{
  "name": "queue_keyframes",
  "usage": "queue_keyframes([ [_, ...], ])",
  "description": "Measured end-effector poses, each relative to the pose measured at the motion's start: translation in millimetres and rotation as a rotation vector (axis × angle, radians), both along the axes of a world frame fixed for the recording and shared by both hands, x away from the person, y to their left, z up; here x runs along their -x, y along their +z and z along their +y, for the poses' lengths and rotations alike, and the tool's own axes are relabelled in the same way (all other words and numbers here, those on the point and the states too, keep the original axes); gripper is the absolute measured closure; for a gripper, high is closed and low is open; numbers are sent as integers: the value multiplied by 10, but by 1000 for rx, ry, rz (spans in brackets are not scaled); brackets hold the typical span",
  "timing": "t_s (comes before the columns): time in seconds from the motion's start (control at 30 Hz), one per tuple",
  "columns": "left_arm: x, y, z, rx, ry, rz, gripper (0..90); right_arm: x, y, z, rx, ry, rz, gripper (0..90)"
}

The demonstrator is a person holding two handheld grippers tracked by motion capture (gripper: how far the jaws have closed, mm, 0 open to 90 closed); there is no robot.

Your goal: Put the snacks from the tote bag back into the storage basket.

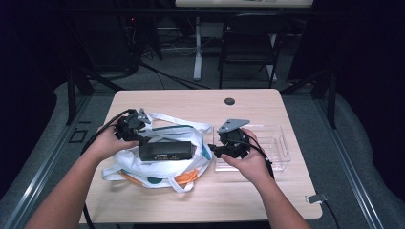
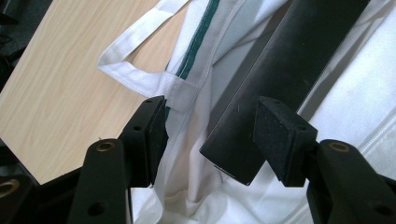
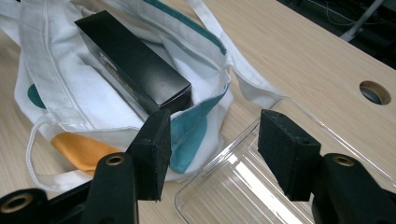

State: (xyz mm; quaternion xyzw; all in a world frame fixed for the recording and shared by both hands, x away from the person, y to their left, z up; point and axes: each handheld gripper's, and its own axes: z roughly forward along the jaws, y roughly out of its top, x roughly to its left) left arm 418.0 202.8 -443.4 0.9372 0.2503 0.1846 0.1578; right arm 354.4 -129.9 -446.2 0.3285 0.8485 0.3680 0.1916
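The left tool [image 2: 210,126] stands wide around the black box [image 1: 165,150] end and the white bag [image 1: 157,167] rim. The right tool [image 3: 212,149] is wide, holding nothing, over the clear tray [image 1: 277,143] near the table [image 1: 191,100] right edge.

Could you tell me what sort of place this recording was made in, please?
Probably a lab or office workroom: a light wooden desk with a cable hole, a black chair behind it, and cables on the floor.
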Motion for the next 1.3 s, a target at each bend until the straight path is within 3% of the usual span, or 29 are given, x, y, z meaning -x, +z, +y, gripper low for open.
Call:
queue_keyframes([
  [0.27,-10,-50,-7,-21,-30,15,413,25,-6,-9,8,2,-3,427],
  [0.53,-19,-82,-23,-32,-28,28,384,17,-46,-31,12,-3,5,417],
  [1.03,-91,-248,-85,-36,-87,139,292,8,-60,-100,11,-20,12,412],
  [1.3,-122,-368,-164,-74,-141,183,291,0,-72,-111,10,-26,14,412],
])
